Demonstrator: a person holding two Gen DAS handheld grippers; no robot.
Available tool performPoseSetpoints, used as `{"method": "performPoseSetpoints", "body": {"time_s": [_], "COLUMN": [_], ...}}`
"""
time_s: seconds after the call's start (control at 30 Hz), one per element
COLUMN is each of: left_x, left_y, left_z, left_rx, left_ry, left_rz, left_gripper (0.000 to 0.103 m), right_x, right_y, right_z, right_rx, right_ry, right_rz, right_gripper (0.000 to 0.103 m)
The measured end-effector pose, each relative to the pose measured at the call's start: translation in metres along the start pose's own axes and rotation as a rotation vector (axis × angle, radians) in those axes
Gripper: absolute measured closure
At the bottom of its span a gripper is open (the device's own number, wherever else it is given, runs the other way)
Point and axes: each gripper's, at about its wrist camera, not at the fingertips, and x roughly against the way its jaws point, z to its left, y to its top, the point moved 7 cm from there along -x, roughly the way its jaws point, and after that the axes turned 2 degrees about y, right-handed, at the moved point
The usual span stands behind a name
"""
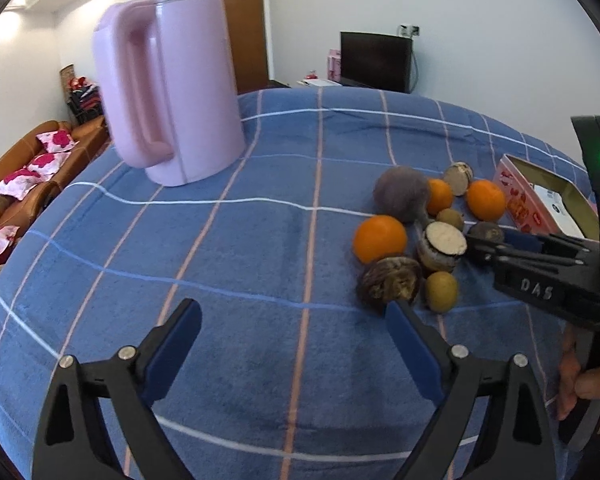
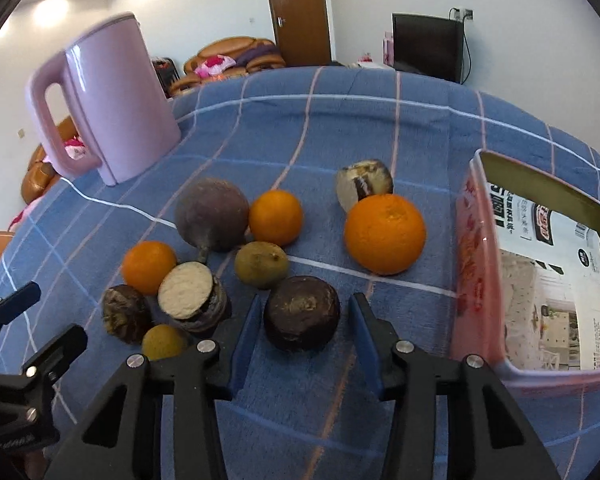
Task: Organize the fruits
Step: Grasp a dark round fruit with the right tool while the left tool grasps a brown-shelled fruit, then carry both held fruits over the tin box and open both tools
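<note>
- The right tool (image 2: 303, 334) is angling down at the counter (image 2: 340, 128), its jaws straddling a dark brown fruit (image 2: 301, 312) in the fruit cluster, pads not yet pressing.
- The left tool (image 1: 294, 346) is hovering wide open and empty beside the cluster, near an orange (image 1: 380, 238).

We are in a home living room. A brown leather sofa (image 1: 32, 168) with pink floral cushions (image 1: 54, 142) sits at 9 o'clock in the left wrist view, a dark flat-screen television (image 1: 376, 62) stands against the white wall at 1 o'clock, and a brown wooden door (image 2: 298, 12) closes the far wall at 12 o'clock. A pink electric kettle (image 1: 172, 84) stands on a table covered by a blue checked cloth (image 1: 260, 240).
</note>
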Motion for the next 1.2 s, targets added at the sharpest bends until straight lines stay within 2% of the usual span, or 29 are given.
{"method": "performPoseSetpoints", "body": {"time_s": [0.07,0.13,0.23,0.37,0.47,0.53,0.6,0.7,0.77,0.8,0.87,0.93,1.0,1.1,1.2], "left_x": [-0.005,-0.007,-0.008,-0.016,-0.021,-0.028,-0.035,-0.032,-0.031,-0.031,-0.03,-0.025,-0.01,0.012,0.03], "left_y": [0.002,0.005,0.009,0.015,0.019,0.018,0.012,0.008,0.007,0.007,0.008,0.009,0.014,0.025,0.04], "left_z": [-0.007,-0.014,-0.022,-0.033,-0.037,-0.038,-0.037,-0.034,-0.033,-0.03,-0.025,-0.02,-0.016,-0.02,-0.03], "left_rx": [-0.013,-0.018,-0.02,-0.043,-0.03,-0.019,0.01,0.008,0.016,0.027,0.057,0.091,0.117,0.121,0.116], "left_ry": [-0.011,-0.037,-0.061,-0.07,-0.079,-0.081,-0.114,-0.103,-0.097,-0.089,-0.087,-0.09,-0.091,-0.088,-0.106], "left_rz": [0.01,0.017,0.017,0.03,0.032,0.064,0.103,0.086,0.084,0.082,0.075,0.05,-0.022,-0.11,-0.178], "left_gripper": [0.009,0.013,0.014,0.018,0.021,0.041,0.042,0.043,0.048,0.056,0.059,0.059,0.059,0.059,0.059], "right_x": [0.001,0.003,0.014,0.036,0.038,0.037,0.036,0.033,0.034,0.033,0.035,0.041,0.049,0.064,0.081], "right_y": [-0.002,-0.004,-0.005,-0.003,-0.002,-0.003,-0.004,-0.004,-0.004,-0.004,-0.003,-0.001,0.004,0.011,0.017], "right_z": [0.001,0.0,-0.004,-0.014,-0.022,-0.027,-0.032,-0.033,-0.031,-0.028,-0.025,-0.023,-0.018,-0.02,-0.028], "right_rx": [0.012,0.02,-0.015,-0.047,-0.086,-0.109,-0.137,-0.148,-0.139,-0.133,-0.12,-0.106,-0.094,-0.095,-0.094], "right_ry": [-0.003,-0.004,0.048,0.061,0.076,0.092,0.105,0.114,0.116,0.115,0.11,0.108,0.113,0.111,0.069], "right_rz": [0.002,-0.001,-0.045,-0.139,-0.149,-0.133,-0.122,-0.115,-0.115,-0.117,-0.134,-0.166,-0.212,-0.281,-0.347], "right_gripper": [0.056,0.065,0.065,0.065,0.065,0.065,0.065,0.065,0.065,0.065,0.065,0.065,0.065,0.065,0.065]}}
